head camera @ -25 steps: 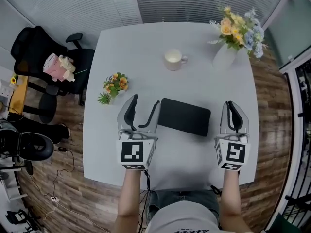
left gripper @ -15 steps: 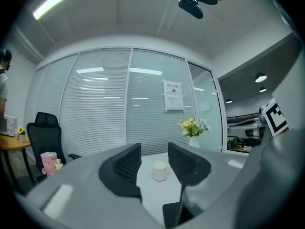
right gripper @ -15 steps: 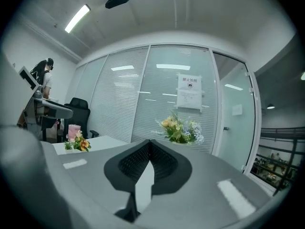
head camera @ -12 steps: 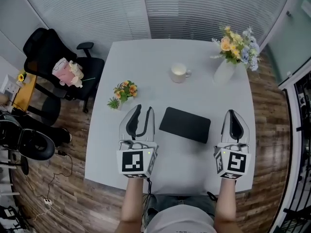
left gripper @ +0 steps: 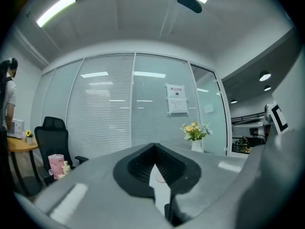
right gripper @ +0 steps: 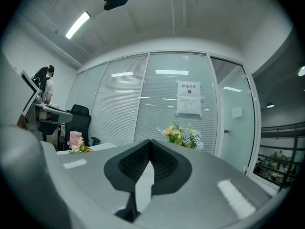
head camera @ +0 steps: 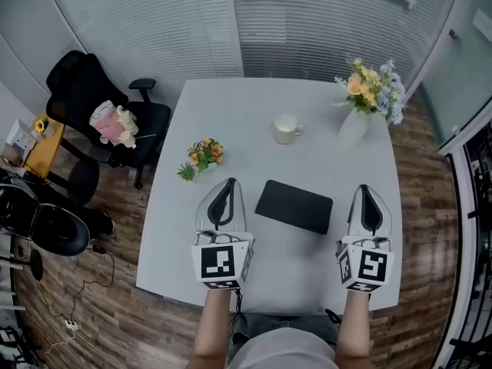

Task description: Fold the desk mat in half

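Holding both tools raised over the near half of the white table [head camera: 231, 121], I have the left gripper [head camera: 230, 184] with its jaws pressed together on nothing, and the right gripper [head camera: 366, 189] pinched closed and just as empty; both gripper views look out level at the blinds, not down at the work. The desk mat [head camera: 294, 206] lies flat on the table between the two grippers, touching neither, a dark rectangle set slightly askew and well clear of the mug [head camera: 286, 128] and the vase of flowers [head camera: 369, 91] beyond it. I judge it thin, light and floppy, probably with a grippy underside that drags on the tabletop, so a pinch at mid-edge would let the corners sag. It looks compact, and from above I cannot tell whether it is already doubled. If it is not, I would open both jaws, take the two corners of one short edge, lift them together and carry them over to the opposite edge
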`<control>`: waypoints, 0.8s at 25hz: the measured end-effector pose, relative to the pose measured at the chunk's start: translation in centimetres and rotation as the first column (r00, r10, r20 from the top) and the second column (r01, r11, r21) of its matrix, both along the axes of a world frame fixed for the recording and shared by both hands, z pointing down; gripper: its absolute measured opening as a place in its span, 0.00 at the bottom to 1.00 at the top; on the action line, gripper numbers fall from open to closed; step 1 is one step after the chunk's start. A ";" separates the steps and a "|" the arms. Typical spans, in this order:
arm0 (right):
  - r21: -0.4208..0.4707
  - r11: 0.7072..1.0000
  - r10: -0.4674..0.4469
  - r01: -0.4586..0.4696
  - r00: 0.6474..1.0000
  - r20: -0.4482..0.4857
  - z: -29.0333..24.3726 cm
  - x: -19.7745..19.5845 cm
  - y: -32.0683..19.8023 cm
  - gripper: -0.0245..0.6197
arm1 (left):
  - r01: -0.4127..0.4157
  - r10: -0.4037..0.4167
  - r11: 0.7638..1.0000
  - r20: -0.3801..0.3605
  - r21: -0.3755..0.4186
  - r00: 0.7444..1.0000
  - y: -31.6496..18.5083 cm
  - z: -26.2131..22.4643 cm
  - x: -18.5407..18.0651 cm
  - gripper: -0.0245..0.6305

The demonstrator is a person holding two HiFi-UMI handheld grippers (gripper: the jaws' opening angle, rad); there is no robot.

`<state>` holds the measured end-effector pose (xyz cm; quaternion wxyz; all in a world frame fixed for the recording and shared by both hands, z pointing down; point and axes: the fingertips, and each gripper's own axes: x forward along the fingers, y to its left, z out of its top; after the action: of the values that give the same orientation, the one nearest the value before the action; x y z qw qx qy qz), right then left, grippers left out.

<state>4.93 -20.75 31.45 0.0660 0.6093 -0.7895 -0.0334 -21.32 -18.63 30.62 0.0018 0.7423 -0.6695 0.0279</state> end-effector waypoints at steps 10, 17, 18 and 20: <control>0.011 1.000 0.005 -0.005 1.000 -0.007 -0.9 0.2 0.1 0.07 | -0.010 0.010 1.000 0.002 0.020 1.000 0.1 -1.3 0.1 0.04; 0.012 1.000 0.016 -0.015 1.000 -0.008 -0.8 0.4 0.1 0.07 | -0.011 0.011 1.000 0.005 0.022 1.000 0.0 -1.2 0.2 0.04; 0.014 1.000 0.017 -0.017 1.000 -0.009 -0.9 0.4 0.1 0.07 | -0.011 0.011 1.000 0.005 0.021 1.000 0.0 -1.2 0.3 0.04; 0.016 1.000 0.020 -0.020 1.000 -0.011 -1.0 0.6 0.2 0.07 | -0.009 0.008 1.000 0.006 0.020 1.000 0.1 -1.3 0.3 0.04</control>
<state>5.49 -20.55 30.44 0.0656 0.6174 -0.7828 -0.0424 -21.05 -18.57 29.34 -0.0077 0.7451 -0.6665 0.0234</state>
